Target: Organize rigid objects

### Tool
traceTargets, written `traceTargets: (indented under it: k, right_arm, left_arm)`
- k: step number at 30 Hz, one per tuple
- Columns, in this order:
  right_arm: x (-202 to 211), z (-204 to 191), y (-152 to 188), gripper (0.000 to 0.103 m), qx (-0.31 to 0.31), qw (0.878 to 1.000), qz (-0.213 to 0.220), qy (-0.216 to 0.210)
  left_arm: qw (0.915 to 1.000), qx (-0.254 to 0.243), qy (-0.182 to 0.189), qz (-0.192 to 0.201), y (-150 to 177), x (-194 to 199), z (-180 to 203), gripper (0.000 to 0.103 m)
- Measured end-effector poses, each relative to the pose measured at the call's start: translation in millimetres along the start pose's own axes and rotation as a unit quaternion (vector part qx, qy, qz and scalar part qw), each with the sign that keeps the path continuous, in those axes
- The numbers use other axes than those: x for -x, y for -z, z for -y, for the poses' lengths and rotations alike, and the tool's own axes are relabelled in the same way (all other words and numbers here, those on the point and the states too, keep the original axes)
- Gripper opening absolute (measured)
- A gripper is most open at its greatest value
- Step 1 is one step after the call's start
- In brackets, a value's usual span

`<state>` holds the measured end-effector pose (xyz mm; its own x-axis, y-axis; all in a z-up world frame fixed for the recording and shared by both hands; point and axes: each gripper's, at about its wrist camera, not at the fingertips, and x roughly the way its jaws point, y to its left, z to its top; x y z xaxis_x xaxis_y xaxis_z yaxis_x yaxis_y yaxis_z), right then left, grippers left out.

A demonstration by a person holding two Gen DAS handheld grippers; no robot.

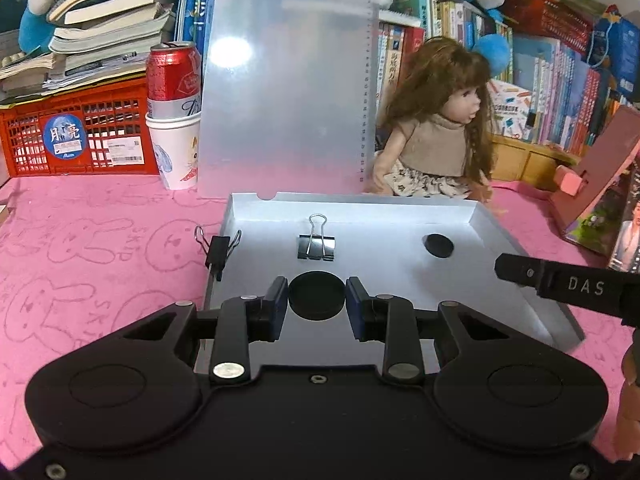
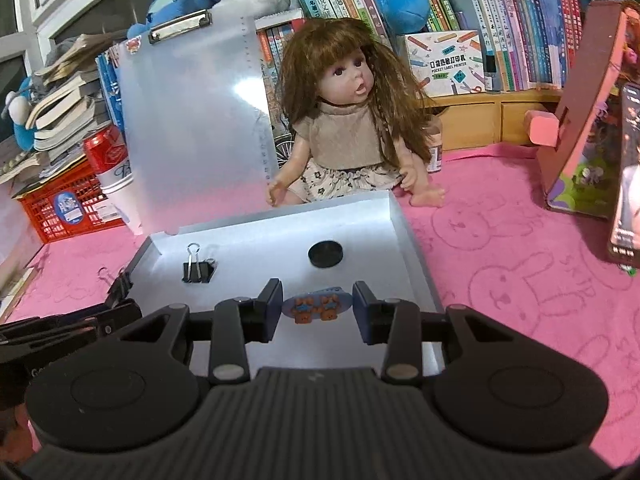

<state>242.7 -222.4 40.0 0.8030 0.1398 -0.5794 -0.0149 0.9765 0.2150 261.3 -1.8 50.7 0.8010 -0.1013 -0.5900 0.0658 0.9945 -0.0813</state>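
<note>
**Two grippers over the white tray, one disc and one charm between the fingers**

Left gripper (image 1: 317, 295) sits low over the near part of the shallow white tray (image 1: 492, 232), its blue-padded fingers (image 1: 280, 300) spread to either side of a large black disc (image 1: 317, 295). A sliver of gap shows on both sides of the disc, so the jaws stand apart and are not pinching it; the disc looks to lie on the tray floor. Right gripper (image 2: 317, 306) hangs over the same tray from the other side, jaws likewise apart, with a small oval blue charm (image 2: 316, 306) carrying little orange bear figures between the pads (image 2: 272, 308). The charm touches neither pad as far as I can see.

Farther back in the tray lies a smaller black disc (image 1: 439, 245), toward the right wall, well apart from the big one. A black binder clip (image 1: 316, 245) stands near the middle of the tray with its wire handles up. A second binder clip (image 1: 218, 246) is at the tray's left edge; whether it bites the wall or merely leans there I cannot tell.

Behind the tray a translucent clipboard (image 1: 288, 92) stands upright. Beside it, a red can (image 1: 173, 78) sits in a white paper cup (image 1: 176, 152), next to a red plastic crate (image 1: 76, 140). A long-haired doll (image 2: 348, 120) sits on the pink cloth (image 1: 100, 240) just beyond the tray's far right corner, with shelves of books (image 2: 520, 20) behind her.
</note>
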Motion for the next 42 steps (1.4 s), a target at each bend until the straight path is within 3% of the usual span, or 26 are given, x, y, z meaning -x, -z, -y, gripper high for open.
traceTargets:
  k: [22, 42]
  right_arm:
    - [-70, -5, -12, 0.044, 0.027, 0.999, -0.043, 0.02]
    - [-84, -8, -12, 0.044, 0.033, 0.998, -0.053, 0.024]
  left_arm:
    - [0.9993, 0.005, -0.028, -0.025, -17, -65, 2, 0.03]
    - [0.9987, -0.005, -0.036, -0.035, -8, -83, 10, 0.03]
